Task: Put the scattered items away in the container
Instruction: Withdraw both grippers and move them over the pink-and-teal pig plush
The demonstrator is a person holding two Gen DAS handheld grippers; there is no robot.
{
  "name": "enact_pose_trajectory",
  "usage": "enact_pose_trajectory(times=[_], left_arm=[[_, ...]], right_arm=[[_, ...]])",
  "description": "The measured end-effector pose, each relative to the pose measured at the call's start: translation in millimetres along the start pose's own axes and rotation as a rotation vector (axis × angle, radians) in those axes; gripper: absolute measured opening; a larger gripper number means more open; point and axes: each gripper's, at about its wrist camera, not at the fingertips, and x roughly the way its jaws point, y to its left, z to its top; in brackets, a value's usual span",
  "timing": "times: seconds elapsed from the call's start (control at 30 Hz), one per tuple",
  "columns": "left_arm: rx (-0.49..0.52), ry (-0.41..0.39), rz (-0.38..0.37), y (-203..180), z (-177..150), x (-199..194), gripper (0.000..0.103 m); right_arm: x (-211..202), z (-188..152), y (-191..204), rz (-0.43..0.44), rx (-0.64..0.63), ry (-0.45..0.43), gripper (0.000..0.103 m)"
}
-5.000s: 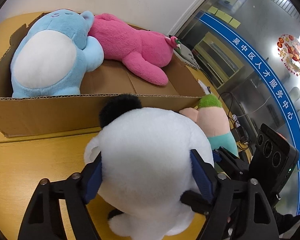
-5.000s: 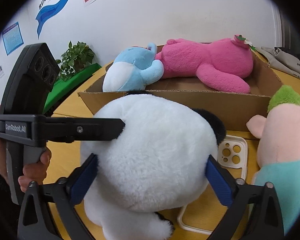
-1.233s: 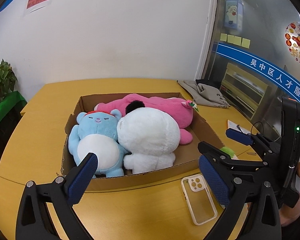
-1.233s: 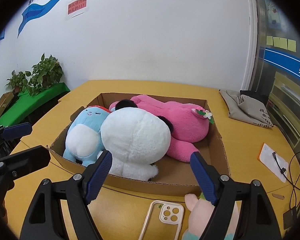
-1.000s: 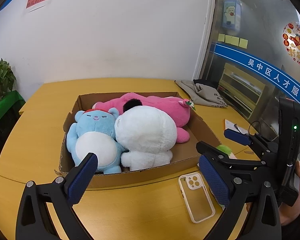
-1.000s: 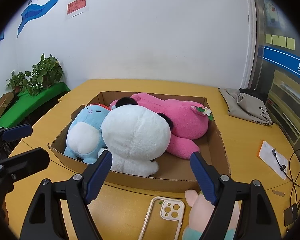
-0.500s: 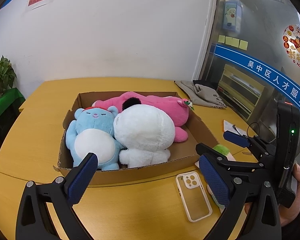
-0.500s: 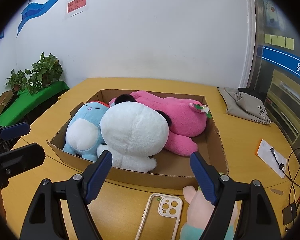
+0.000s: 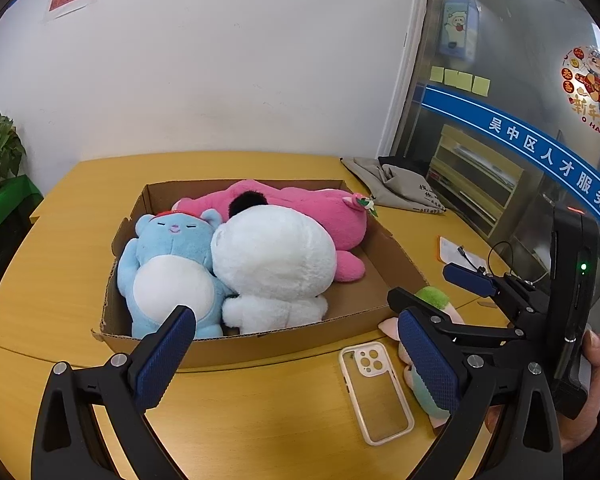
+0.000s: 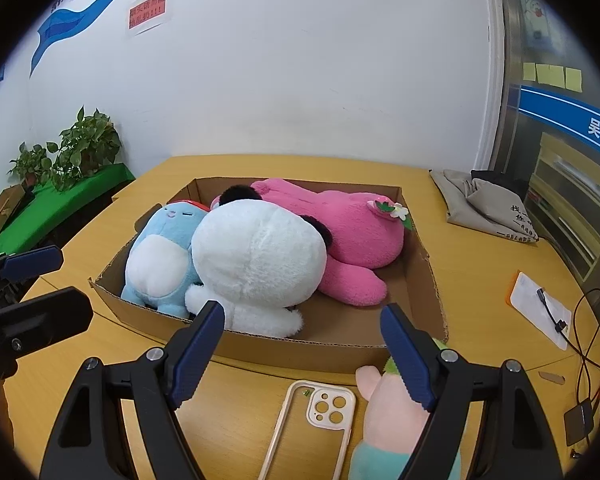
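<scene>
Box (image 9: 284, 344) on the table (image 9: 60, 280) holds three plush toys: blue (image 9: 172, 264), white (image 9: 272, 264), pink (image 9: 320, 212). I see both my grippers, left (image 9: 296, 356) and right (image 10: 304, 348), spread wide and empty, hovering short of the box. Outside it lie a phone case (image 9: 376, 392) and, just beside that, a green-haired doll (image 10: 392, 412).

Brown cardboard box (image 9: 256, 344) on a yellow-orange tabletop (image 9: 60, 280). Inside, at 9 o'clock, a light blue plush (image 9: 168, 264) with white belly and red cap; in the middle a white plush (image 9: 276, 264) with black ears; at 1 o'clock a bright pink plush (image 9: 320, 212). Outside, at 5 o'clock, a cream phone case (image 9: 376, 392) and a pale pink plush (image 10: 388, 412) with green top and teal clothing. Black grippers with dark blue dotted pads (image 9: 164, 356).
</scene>
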Motion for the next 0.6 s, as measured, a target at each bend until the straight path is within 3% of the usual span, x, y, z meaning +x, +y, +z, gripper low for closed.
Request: enact_pose_trajectory(times=[0.4,0.6], left_arm=[[-0.001,0.018,-0.038,-11,-2,10,0.103],[-0.008,0.064,-0.098,-26,-1,31,0.103]], right_arm=[[-13,-7,-16,0.007,0.015,-0.025,0.08],[-28,-36,-59,-0.068,0.044,-0.023,0.08]])
